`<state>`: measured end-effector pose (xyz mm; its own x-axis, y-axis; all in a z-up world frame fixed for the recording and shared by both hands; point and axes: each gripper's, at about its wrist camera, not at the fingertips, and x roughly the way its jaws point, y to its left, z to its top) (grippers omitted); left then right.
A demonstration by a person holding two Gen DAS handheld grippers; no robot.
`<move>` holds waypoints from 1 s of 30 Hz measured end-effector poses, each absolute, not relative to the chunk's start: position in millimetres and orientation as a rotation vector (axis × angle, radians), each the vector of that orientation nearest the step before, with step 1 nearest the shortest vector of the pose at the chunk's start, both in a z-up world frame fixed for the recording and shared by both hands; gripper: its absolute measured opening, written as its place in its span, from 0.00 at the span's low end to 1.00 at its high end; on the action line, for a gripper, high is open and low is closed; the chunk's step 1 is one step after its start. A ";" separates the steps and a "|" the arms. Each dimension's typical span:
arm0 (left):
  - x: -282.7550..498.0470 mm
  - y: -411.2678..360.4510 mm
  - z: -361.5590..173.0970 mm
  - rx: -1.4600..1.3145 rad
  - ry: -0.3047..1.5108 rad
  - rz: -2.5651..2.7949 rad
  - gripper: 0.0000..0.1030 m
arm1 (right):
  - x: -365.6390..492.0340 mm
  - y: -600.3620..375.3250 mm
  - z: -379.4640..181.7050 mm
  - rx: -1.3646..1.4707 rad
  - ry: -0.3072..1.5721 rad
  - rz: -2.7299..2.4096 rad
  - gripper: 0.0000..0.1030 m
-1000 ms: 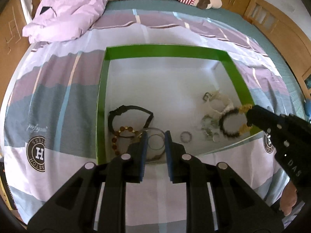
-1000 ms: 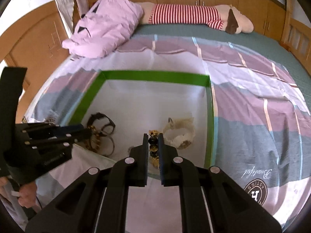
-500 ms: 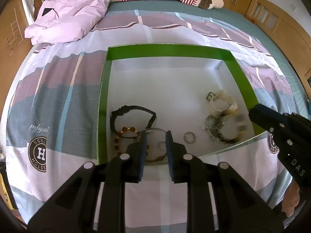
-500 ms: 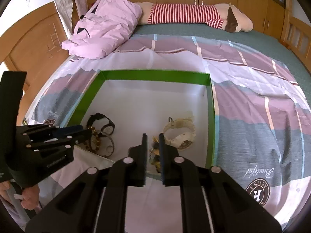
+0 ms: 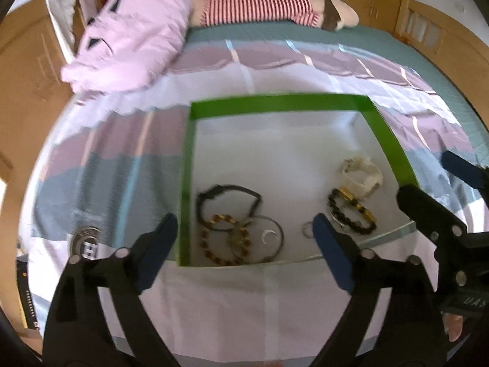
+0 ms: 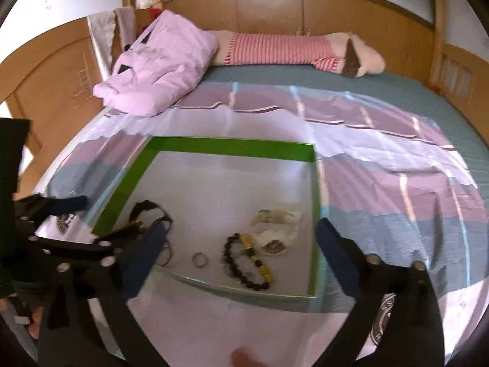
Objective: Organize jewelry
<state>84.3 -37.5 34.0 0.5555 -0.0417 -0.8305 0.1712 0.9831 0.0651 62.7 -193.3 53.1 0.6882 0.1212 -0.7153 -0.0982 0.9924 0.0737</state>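
A green-walled box (image 5: 275, 104) with a white floor lies on the bed. Inside it, at the left, are a black strap (image 5: 229, 198), a brown bead bracelet (image 5: 226, 241) and a thin silver bangle (image 5: 266, 238). A small ring (image 5: 308, 229) lies mid-front. At the right, a black and gold bead bracelet (image 5: 351, 214) rests beside a white watch (image 5: 363, 174). My left gripper (image 5: 243, 229) hangs wide open above the front wall, holding nothing. My right gripper (image 6: 241, 229) is wide open and empty above the bead bracelet (image 6: 244, 263), the ring (image 6: 200, 258) and the watch (image 6: 275, 229).
The box (image 6: 232, 146) sits on a striped pink, grey and white sheet (image 6: 382, 183). A pink quilt (image 5: 128, 49) and a striped plush toy (image 5: 259, 9) lie at the far end. Wooden bed rails (image 6: 452, 70) run along the sides. A fingertip (image 6: 244, 361) shows at the bottom edge.
The black and gold bracelet left the right gripper and now lies in the box. Both grippers went from nearly shut to wide open and drew back from the box.
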 end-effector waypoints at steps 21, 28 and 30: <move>75.5 -45.3 27.1 0.178 1.018 -0.134 0.98 | 61.4 -197.8 44.9 0.031 0.813 0.084 0.99; 75.1 -46.2 26.3 0.180 1.018 -0.130 0.98 | 61.5 -198.2 43.8 0.039 0.818 0.091 0.99; 75.3 -46.2 26.3 0.178 1.020 -0.133 0.98 | 61.2 -198.1 43.4 0.045 0.818 0.093 0.99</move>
